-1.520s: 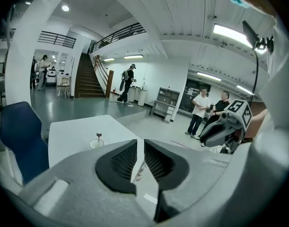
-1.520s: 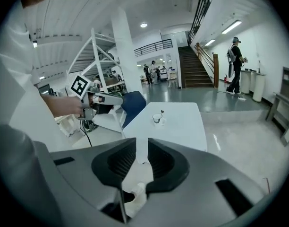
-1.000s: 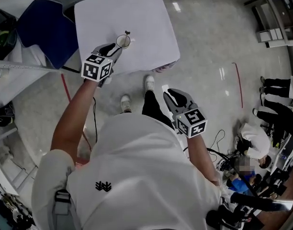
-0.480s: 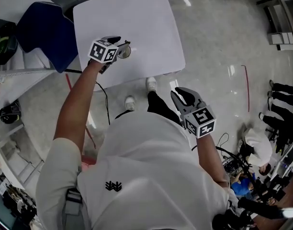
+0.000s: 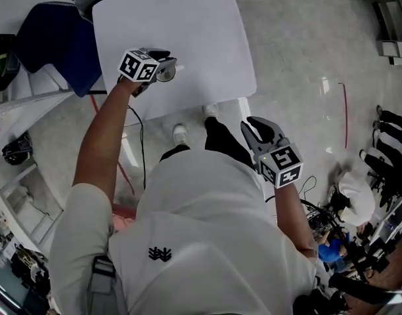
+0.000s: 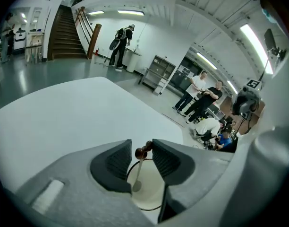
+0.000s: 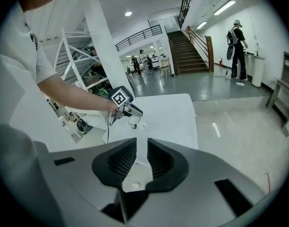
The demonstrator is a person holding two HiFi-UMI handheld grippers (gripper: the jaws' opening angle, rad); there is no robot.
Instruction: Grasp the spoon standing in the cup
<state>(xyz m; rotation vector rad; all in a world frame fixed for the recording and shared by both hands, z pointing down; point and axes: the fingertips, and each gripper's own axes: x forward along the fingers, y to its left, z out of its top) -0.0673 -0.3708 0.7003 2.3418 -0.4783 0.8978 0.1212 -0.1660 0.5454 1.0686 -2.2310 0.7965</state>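
Well out over the white rounded-square table [image 5: 188, 25], the left gripper [image 5: 163, 67] sat at the small round cup with a thin dark rim and a cream inside [image 6: 145, 193], which stood on the tabletop near the edge closest to the person. In the left gripper view the slim, pale-stemmed spoon with a dark brown beaded end [image 6: 143, 150] stood in that cup, bowl down against the cream inside and leaning slightly. Its beaded end rose between the two ribbed grey pads [image 6: 117, 161], which were clenched on it, the far bead against the right-hand pad. The right gripper [image 5: 257, 126] hung well apart from the cup, off the table and over the pale glossy floor [image 5: 299, 44] beside the person's dark trouser leg. Its jaws were drawn almost together, leaving only a thin slit, with nothing between them. Each gripper's cube bore black-and-white square marker patterns, no letters among them. A small black emblem [image 5: 160, 253] showed on the back of the person's white shirt, too small to read. A dark blue chair [image 5: 53, 38] stood just beside the table's left edge
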